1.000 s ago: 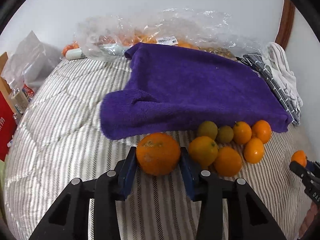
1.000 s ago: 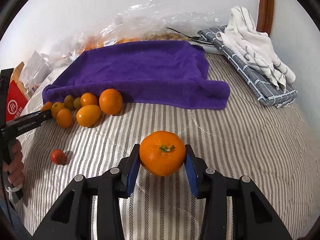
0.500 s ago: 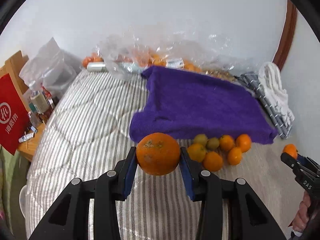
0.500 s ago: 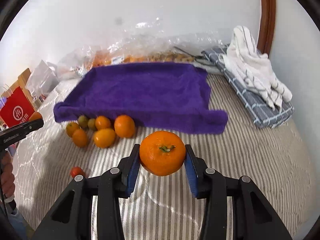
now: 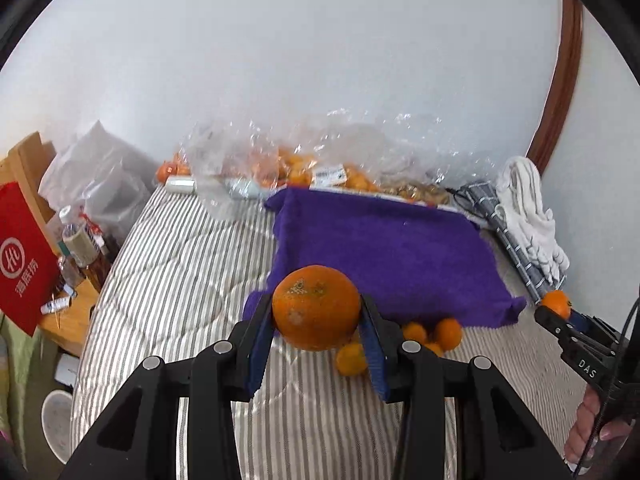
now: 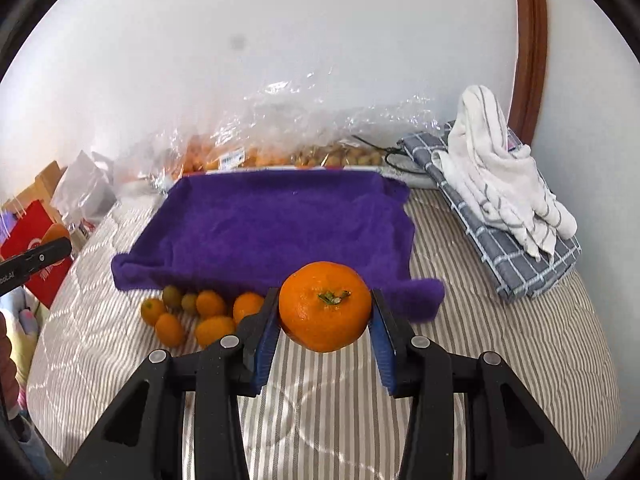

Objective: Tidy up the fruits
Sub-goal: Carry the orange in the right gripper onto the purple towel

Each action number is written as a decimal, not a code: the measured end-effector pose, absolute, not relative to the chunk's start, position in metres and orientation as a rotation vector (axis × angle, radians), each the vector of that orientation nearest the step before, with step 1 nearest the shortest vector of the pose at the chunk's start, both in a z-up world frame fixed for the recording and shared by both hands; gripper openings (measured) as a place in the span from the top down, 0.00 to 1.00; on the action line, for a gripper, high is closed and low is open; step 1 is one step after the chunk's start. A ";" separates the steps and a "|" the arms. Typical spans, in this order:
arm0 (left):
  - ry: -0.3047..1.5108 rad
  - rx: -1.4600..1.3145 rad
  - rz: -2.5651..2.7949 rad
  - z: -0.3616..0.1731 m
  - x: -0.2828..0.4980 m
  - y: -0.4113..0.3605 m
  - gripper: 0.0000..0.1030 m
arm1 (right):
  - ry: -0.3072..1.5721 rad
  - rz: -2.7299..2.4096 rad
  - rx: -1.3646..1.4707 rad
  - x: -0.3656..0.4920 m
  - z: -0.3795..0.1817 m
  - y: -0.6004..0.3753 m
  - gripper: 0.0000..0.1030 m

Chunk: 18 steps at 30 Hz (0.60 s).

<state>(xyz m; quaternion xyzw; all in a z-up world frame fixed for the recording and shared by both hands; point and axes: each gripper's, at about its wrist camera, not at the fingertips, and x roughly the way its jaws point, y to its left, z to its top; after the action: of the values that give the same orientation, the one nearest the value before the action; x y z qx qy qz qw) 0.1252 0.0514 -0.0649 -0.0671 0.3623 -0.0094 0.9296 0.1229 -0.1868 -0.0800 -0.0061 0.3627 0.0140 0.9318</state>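
My left gripper is shut on a large orange and holds it in the air above the striped bed, in front of the purple towel. My right gripper is shut on another orange, stem facing me, also lifted before the purple towel. A cluster of small oranges and greenish fruits lies on the bed at the towel's front edge; part of the cluster shows behind my left gripper's right finger. The right gripper shows at the right edge of the left wrist view.
Clear plastic bags of fruit lie along the white wall behind the towel. A checked cloth with a white towel sits at the back right. A red bag, bottles and a wooden side table stand left of the bed.
Both grippers have risen and pulled back from the bed with their oranges; the towel and fruit cluster now look farther away and lower.
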 end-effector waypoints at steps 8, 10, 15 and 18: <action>0.731 -0.135 -0.031 -0.053 0.151 0.044 0.62 | 0.720 0.023 -0.013 0.150 -0.067 -0.184 0.59; 0.734 -0.129 -0.032 -0.050 0.159 0.041 0.62 | 0.721 0.017 -0.019 0.158 -0.065 -0.184 0.59; 0.718 -0.111 -0.037 -0.046 0.183 0.039 0.62 | 0.704 0.010 -0.019 0.180 -0.060 -0.184 0.59; 0.723 -0.116 -0.038 -0.047 0.199 0.038 0.62 | 0.711 0.012 0.000 0.196 -0.061 -0.184 0.59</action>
<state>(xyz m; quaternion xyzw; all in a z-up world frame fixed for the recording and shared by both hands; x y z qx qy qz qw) 0.1993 0.0377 -0.0468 -0.0565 0.3537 -0.0184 0.9335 0.1962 -0.1841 -0.0612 -0.0002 0.3480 0.0059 0.9375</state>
